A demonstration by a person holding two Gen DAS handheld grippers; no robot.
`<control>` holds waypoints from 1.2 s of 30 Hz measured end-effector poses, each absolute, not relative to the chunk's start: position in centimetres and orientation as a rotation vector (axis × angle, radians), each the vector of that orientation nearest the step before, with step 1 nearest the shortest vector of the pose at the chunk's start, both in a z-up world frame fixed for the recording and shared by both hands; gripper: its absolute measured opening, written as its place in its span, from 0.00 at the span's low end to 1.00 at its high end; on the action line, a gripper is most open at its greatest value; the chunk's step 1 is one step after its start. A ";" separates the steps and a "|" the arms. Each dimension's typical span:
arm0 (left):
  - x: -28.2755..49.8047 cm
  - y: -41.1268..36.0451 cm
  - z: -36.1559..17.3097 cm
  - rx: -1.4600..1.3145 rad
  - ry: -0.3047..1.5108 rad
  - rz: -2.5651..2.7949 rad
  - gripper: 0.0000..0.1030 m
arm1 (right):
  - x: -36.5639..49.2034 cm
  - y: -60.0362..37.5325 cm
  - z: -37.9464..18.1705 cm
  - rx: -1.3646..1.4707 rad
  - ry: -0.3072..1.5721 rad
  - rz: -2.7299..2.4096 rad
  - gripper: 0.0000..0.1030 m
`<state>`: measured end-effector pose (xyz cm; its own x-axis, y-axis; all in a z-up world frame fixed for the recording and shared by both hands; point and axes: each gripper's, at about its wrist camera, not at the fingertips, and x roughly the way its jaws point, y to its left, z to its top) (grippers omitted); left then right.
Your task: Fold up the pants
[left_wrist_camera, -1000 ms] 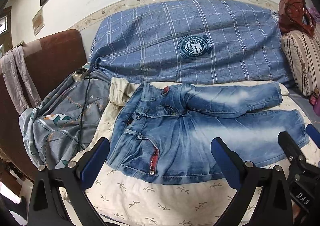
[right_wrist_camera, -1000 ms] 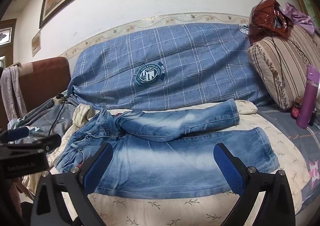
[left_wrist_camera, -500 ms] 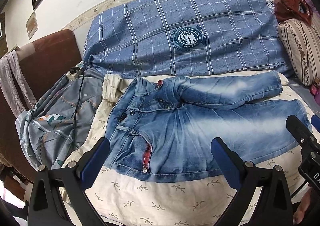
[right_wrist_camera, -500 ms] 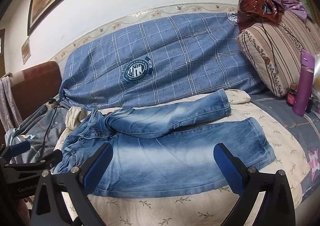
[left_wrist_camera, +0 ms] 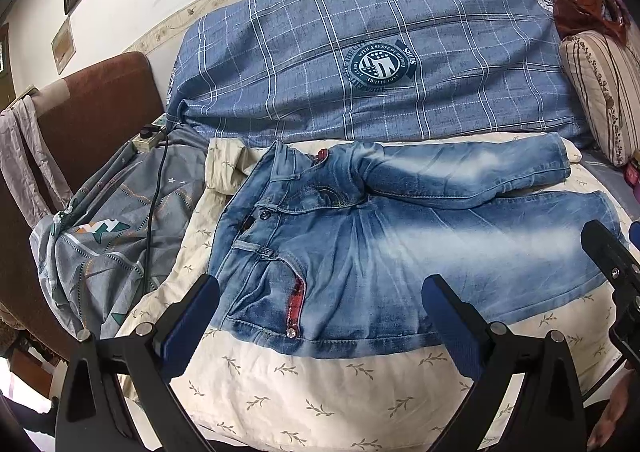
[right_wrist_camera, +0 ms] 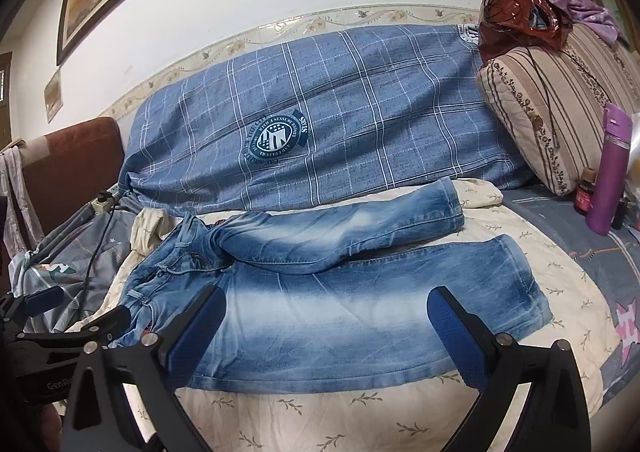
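Note:
Faded blue jeans (left_wrist_camera: 392,252) lie flat on a cream leaf-print cover (left_wrist_camera: 320,392), waistband to the left, legs to the right, the far leg angled away from the near leg. They also show in the right wrist view (right_wrist_camera: 340,312). My left gripper (left_wrist_camera: 316,312) is open and empty, hovering over the near hip pocket. My right gripper (right_wrist_camera: 326,324) is open and empty, hovering over the near leg. The right gripper shows at the right edge of the left wrist view (left_wrist_camera: 612,264); the left gripper shows at the lower left of the right wrist view (right_wrist_camera: 68,316).
A blue plaid quilt (left_wrist_camera: 380,63) lies behind the jeans against the wall. A grey printed cloth (left_wrist_camera: 104,244) with a power strip and cable (left_wrist_camera: 150,135) lies left. A striped pillow (right_wrist_camera: 552,111), a purple bottle (right_wrist_camera: 610,171) and small jars stand right.
Both grippers have drawn slightly back and tilted down, so the jeans sit a little higher in both views. Both stay open. The jeans have not moved.

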<state>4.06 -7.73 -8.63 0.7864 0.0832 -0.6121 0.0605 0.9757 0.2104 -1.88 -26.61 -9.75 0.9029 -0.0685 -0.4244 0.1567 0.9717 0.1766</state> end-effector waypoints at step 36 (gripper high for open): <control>5.1 -7.7 -10.2 0.221 0.706 0.006 0.98 | -1.1 -26.6 -10.3 0.203 0.477 -0.131 0.99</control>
